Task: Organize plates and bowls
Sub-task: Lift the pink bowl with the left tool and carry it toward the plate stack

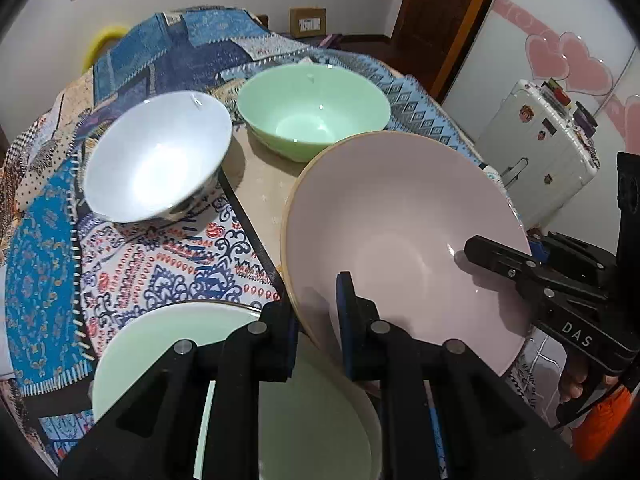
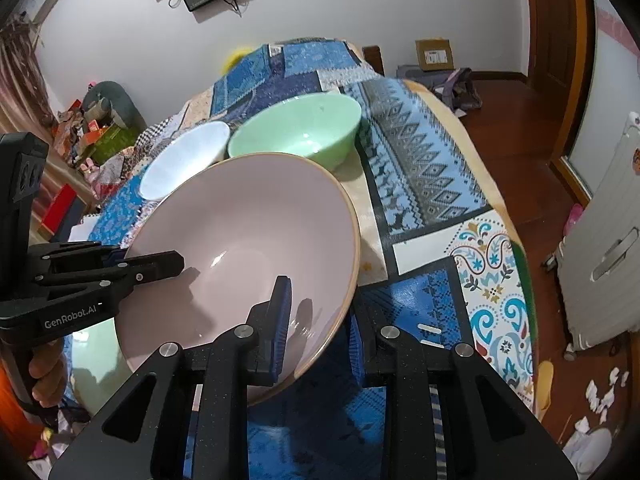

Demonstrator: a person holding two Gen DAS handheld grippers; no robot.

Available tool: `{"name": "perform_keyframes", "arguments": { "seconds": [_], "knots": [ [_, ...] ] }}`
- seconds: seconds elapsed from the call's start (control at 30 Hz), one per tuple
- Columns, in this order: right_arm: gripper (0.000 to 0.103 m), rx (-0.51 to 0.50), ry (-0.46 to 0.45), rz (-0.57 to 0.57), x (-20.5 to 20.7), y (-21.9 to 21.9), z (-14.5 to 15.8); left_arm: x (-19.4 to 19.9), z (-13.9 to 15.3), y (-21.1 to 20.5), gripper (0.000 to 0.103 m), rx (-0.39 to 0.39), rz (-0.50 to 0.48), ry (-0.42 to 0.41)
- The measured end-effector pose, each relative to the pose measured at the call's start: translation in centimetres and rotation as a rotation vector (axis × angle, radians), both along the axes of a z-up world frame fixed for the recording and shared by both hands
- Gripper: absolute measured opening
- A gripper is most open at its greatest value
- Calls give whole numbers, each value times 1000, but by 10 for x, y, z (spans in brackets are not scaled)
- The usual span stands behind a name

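I see the large bowl (image 1: 400, 240) tilted above the tablecloth (image 1: 168, 264); two smaller bowls (image 1: 316, 116) (image 1: 156, 160) behind it, a plate (image 1: 168, 344) left of it.

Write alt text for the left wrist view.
Both grippers, left and right, clamp opposite rims of a large pale pink ceramic bowl, tilted above a pale green plate. Behind, a white bowl and mint green bowl sit on a patchwork tablecloth.
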State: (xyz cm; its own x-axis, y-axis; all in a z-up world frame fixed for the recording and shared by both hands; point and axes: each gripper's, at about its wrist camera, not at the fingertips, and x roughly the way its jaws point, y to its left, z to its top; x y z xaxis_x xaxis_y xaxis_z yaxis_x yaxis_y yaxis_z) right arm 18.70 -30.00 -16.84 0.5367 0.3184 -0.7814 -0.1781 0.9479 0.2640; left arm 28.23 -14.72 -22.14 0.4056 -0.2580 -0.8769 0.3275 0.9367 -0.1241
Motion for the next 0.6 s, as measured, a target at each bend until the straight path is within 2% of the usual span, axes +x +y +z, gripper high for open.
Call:
{"name": "perform_keyframes", "arguments": {
  "seconds": [0.6],
  "knots": [
    [23,5,-109,44,-19,34,46,-44,62,36,17,-38,48,-112]
  ]
}}
